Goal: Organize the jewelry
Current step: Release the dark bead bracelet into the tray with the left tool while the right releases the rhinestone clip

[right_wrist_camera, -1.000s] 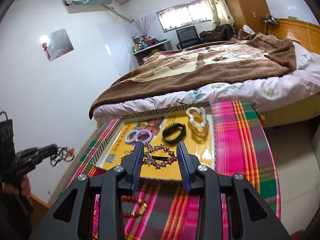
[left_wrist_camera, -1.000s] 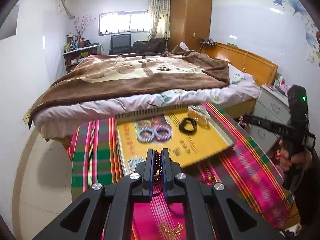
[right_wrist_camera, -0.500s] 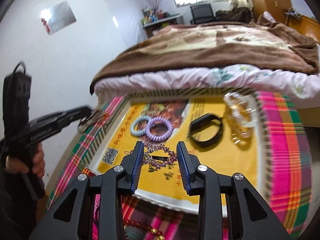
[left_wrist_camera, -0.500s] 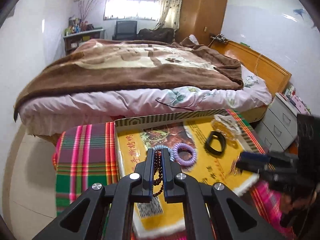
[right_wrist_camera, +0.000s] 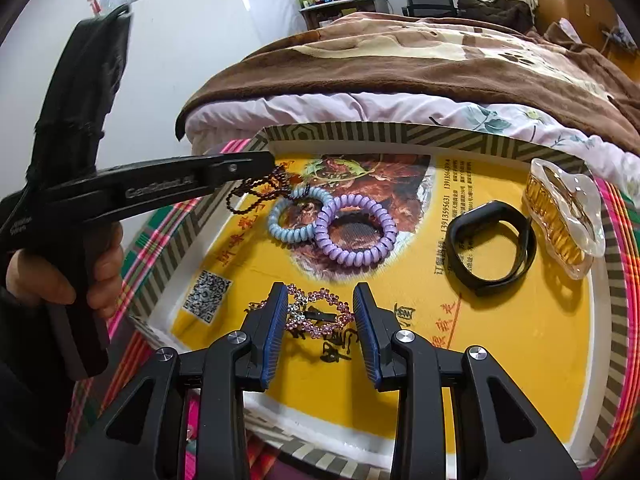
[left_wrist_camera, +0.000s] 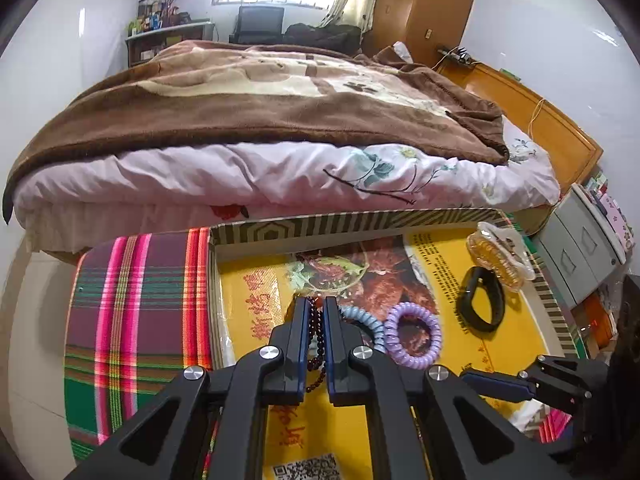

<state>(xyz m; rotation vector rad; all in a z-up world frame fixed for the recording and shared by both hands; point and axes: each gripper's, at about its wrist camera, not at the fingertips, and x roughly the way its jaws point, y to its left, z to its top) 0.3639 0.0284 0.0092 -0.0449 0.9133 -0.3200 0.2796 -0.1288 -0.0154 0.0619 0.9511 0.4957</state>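
**Both grippers loaded, over the yellow tray**

Left gripper (left_wrist_camera: 316,312) jaws pinched narrow on a dark bead bracelet (left_wrist_camera: 314,334); beads dangle over the tray's (right_wrist_camera: 400,133) 10 o'clock corner, seen from the right wrist camera. Right gripper (right_wrist_camera: 320,300) jaws part-open, clamping a pink rhinestone hair clip (right_wrist_camera: 320,312) between the pads, low over the tray's near edge at 6 o'clock.

Already in tray: blue coil hair tie (right_wrist_camera: 298,216) touching purple coil hair tie (right_wrist_camera: 356,232), centre-left, just beside the hanging beads, crowding the drop spot. Black wristband (right_wrist_camera: 490,248) at 3 o'clock, clear amber claw clip (right_wrist_camera: 566,220) beside it against the right rim.

Tray sits on plaid cloth (left_wrist_camera: 136,300). Bed (left_wrist_camera: 260,120) with brown blanket beyond at 12 o'clock. Hand (right_wrist_camera: 80,276) holds the left gripper's handle at 9 o'clock.
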